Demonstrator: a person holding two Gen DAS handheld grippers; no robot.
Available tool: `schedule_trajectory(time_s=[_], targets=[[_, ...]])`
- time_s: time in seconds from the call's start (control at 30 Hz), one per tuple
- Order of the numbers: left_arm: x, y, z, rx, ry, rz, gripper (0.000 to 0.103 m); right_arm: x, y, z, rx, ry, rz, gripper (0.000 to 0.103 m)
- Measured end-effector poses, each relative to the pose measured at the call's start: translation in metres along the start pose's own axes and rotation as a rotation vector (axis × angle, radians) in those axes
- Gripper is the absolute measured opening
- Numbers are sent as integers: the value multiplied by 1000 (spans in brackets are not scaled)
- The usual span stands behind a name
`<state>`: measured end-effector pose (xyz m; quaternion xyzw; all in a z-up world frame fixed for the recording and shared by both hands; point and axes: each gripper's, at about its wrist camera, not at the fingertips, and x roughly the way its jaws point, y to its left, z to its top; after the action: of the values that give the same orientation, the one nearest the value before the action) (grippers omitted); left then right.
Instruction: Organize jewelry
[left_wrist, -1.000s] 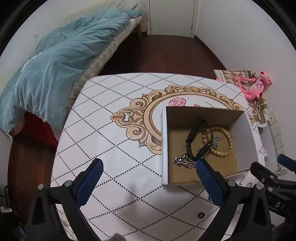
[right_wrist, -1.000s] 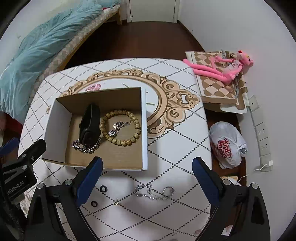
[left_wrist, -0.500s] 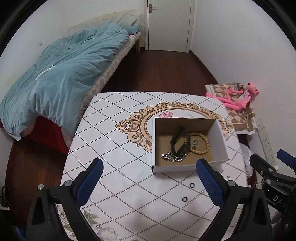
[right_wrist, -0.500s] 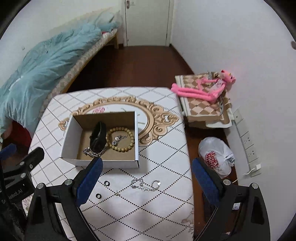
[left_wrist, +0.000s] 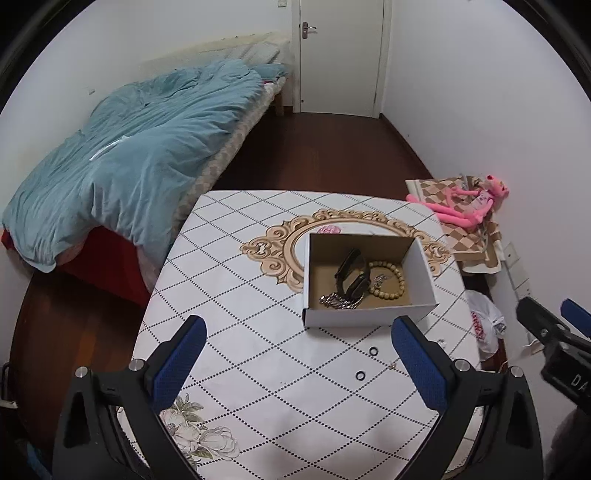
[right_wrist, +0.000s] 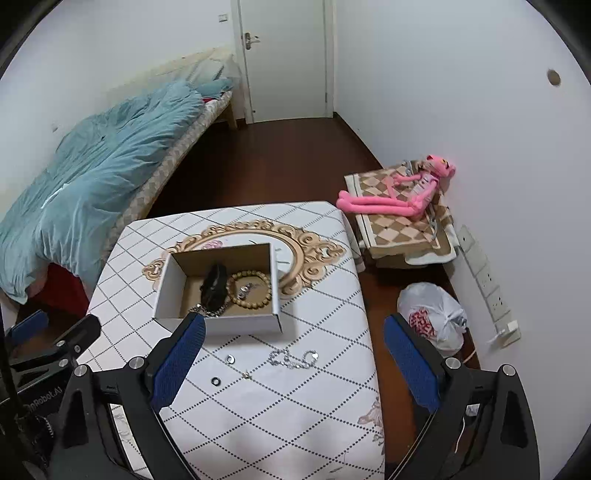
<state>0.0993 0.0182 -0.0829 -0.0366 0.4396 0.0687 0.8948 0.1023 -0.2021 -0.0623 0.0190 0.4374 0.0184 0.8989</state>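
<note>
**Both grippers raised over the table, jewelry part sorted**

Your left gripper (left_wrist: 295, 363) hangs wide open, empty. The box (right_wrist: 218, 325), mid-table, collects watch (right_wrist: 214, 284) and bead bracelet (right_wrist: 249, 290). Rings (right_wrist: 215, 380) and chain (right_wrist: 293, 358) lie loose toward the near edge, unsorted. Your right gripper (right_wrist: 293, 363) gapes, empty.

The room is evenly and softly lit. Faint shadows are cast beside the box (left_wrist: 369, 317) on the surface (left_wrist: 258, 362). Straight lines are bent by fisheye distortion, and corners are blacked out.
</note>
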Motion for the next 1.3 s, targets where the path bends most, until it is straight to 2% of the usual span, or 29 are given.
schedule_trajectory(time_s=[0.13, 0.3, 0.43, 0.53, 0.67, 0.73, 0.83, 0.9, 0.93, 0.97, 1.13, 1.3], targets=[[23, -4, -16, 11, 40, 19, 102, 33, -21, -21, 61, 91, 0, 98], [70, -12, -45, 43, 138, 76, 102, 92, -46, -55, 134, 200, 7, 96], [101, -13, -61, 36, 217, 95, 102, 139, -55, -76, 183, 268, 21, 74], [117, -11, -67, 22, 263, 103, 102, 161, -57, -81, 214, 271, 33, 72], [124, -8, -69, 8, 275, 107, 102, 180, -47, -80, 206, 253, 22, 68], [127, -7, -69, 9, 275, 111, 102, 182, -37, -79, 172, 239, 6, 61], [130, -6, -73, 9, 279, 107, 102, 184, -21, -81, 102, 227, -69, 55], [132, -8, -75, 13, 286, 94, 102, 181, -17, -82, 77, 202, -79, 33], [133, -10, -76, 16, 289, 83, 102, 180, -16, -83, 66, 197, -83, 10], [134, -12, -77, 20, 291, 72, 102, 180, -16, -83, 57, 195, -81, 4], [130, -29, -82, 58, 289, 9, 102, 168, -26, -90, 75, 185, -30, 2], [126, -43, -86, 70, 292, -50, 102, 133, -41, -94, 157, 127, 43, 2]])
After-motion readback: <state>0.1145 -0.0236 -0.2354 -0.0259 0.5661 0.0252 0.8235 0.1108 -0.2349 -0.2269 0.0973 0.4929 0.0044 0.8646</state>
